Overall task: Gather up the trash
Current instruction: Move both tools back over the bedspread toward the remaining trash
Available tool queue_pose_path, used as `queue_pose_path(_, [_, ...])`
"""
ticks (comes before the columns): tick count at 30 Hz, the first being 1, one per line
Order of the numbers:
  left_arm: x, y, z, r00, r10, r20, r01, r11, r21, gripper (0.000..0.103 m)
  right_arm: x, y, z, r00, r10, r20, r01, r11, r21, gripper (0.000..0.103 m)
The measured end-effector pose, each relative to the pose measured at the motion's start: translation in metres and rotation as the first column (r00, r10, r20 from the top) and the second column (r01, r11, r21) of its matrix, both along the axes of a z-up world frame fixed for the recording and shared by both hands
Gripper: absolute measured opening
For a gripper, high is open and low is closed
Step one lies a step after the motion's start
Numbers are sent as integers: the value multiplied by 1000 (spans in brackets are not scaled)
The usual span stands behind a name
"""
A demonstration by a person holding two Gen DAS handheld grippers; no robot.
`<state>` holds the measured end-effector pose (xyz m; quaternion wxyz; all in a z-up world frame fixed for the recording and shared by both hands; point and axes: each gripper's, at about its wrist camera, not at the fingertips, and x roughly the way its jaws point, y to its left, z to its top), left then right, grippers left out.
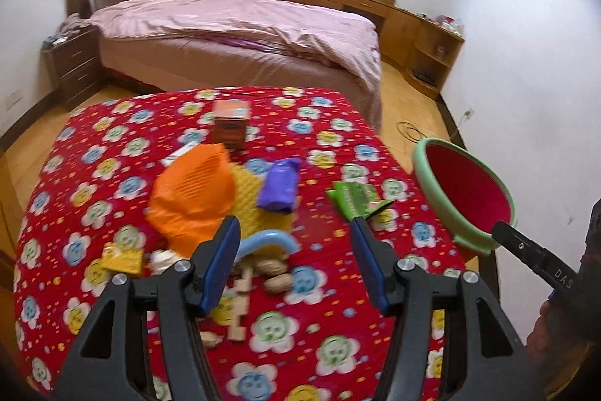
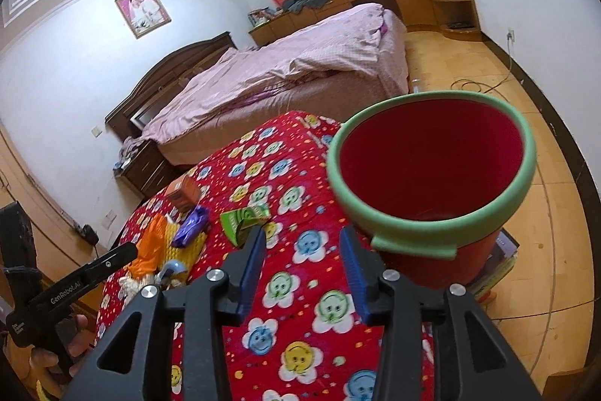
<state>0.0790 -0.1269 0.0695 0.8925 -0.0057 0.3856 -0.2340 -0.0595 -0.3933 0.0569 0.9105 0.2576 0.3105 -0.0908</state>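
Trash lies clustered on the red flowered surface (image 1: 330,307): an orange bag (image 1: 191,198), purple wrapper (image 1: 280,188), green packet (image 1: 353,200), orange box (image 1: 231,124) and peanuts (image 1: 276,273). The red bin (image 2: 432,171) with a green rim sits at the surface's right edge. Both the left hand-held gripper (image 1: 295,233) and the right hand-held gripper (image 2: 302,237) hover released, with nothing between their jaws.

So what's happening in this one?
A person holding a gripper in each hand is clearing litter off a flowered red cloth. Both the left gripper and right gripper are open and empty. The orange bag, purple wrapper and green packet lie uncollected; the red bin looks empty.
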Motion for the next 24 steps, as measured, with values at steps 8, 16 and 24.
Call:
queue_pose_path(8, [6, 33, -18, 996, 88, -23, -87, 996, 28, 61, 12, 18, -9, 998, 50, -29, -50, 999, 1, 46])
queue_pose_path(16, [14, 49, -45, 986, 150, -68, -144, 987, 76, 61, 19, 29, -14, 995, 76, -58, -76, 997, -1, 47])
queue_pose_path(24, [21, 57, -58, 979, 190, -68, -181, 976, 119, 61, 26, 35, -19, 992, 92, -83, -92, 996, 2, 48])
